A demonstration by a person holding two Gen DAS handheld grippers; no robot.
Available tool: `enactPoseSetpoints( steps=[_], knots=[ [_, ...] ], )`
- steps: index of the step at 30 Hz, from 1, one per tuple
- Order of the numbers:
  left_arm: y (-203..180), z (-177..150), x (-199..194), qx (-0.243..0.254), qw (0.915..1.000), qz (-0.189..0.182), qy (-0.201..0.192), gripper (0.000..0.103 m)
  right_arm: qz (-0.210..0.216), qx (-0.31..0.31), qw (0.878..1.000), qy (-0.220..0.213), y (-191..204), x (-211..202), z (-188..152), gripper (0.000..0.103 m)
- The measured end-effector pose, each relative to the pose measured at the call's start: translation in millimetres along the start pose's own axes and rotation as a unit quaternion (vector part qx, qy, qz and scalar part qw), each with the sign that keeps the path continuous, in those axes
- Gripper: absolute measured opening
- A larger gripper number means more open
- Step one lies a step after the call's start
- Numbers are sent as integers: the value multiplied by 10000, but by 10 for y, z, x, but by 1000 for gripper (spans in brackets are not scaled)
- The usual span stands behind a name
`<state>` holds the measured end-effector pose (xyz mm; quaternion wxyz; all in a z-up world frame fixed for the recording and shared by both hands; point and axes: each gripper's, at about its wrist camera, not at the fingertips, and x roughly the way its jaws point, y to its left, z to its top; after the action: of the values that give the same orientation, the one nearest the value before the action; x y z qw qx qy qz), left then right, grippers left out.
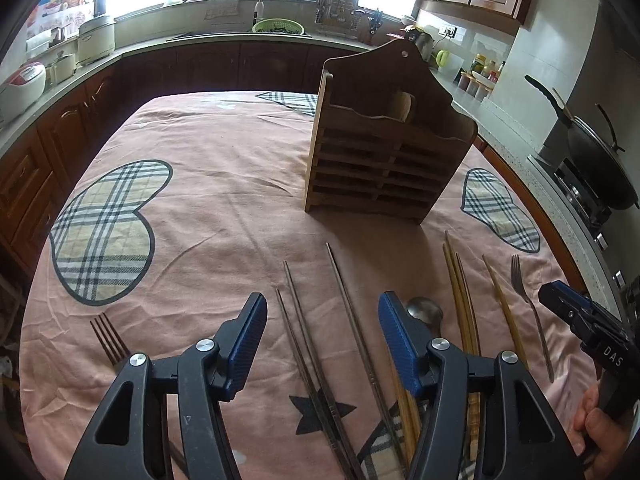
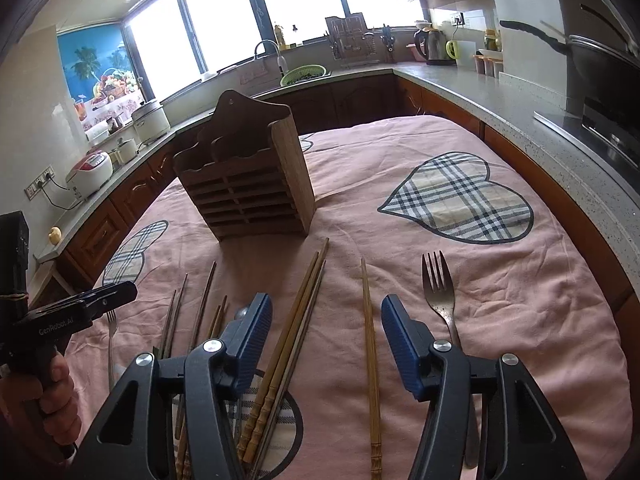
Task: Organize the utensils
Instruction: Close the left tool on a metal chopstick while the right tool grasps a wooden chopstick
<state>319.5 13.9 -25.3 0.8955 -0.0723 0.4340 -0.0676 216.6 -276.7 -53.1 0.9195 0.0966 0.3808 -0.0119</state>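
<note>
A wooden utensil holder point(image 1: 384, 140) stands upright on the pink tablecloth point(image 1: 224, 184); it also shows in the right wrist view point(image 2: 248, 176). Utensils lie in a row in front of it: dark metal chopsticks point(image 1: 308, 320), a spoon point(image 1: 426, 312), bamboo chopsticks point(image 1: 462, 292) and two forks point(image 1: 528, 304) point(image 1: 110, 340). My left gripper point(image 1: 322, 332) is open and empty, above the dark chopsticks. My right gripper point(image 2: 326, 332) is open and empty, above the bamboo chopsticks point(image 2: 304, 312), a single bamboo chopstick point(image 2: 370, 340) and beside a fork point(image 2: 440, 292).
Kitchen counters point(image 2: 500, 92) wrap around the table, with a sink, rice cookers point(image 1: 24, 84), a kettle and a wok point(image 1: 596, 152) on the stove at right. The right gripper body shows at the right edge of the left wrist view point(image 1: 580, 320).
</note>
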Motion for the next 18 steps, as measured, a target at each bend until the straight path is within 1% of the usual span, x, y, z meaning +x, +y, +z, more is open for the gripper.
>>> enactPoseSetpoints(
  steps=[3,5,7,10,12,15,16,17,18],
  knots=[
    [-25,163,286,15,9998,10,221,52,-1,24,9998,179,-60,170,66,58],
    [-40,259,481,13,9993,14,375,51,-6,28,9995,315,-110,297,108,55],
    [-85,334,661,31,9989,45,470,50,-36,28,9991,425,-155,409,145,54],
    [-135,429,913,158,9978,149,634,42,-56,24,9982,596,-212,565,197,51],
    [-147,462,1096,154,9966,143,802,34,-59,13,9974,713,-231,667,215,51],
    [-190,457,1285,255,9948,192,964,32,-88,-80,9960,881,-236,831,232,48],
    [-207,457,1314,320,9948,237,937,32,-102,-106,9955,936,-242,882,232,47],
    [-234,462,1344,400,9945,277,928,29,-117,-125,9949,997,-248,933,229,44],
    [-257,467,1373,462,9942,313,923,24,-141,-141,9940,1073,-259,995,224,42]
  ],
)
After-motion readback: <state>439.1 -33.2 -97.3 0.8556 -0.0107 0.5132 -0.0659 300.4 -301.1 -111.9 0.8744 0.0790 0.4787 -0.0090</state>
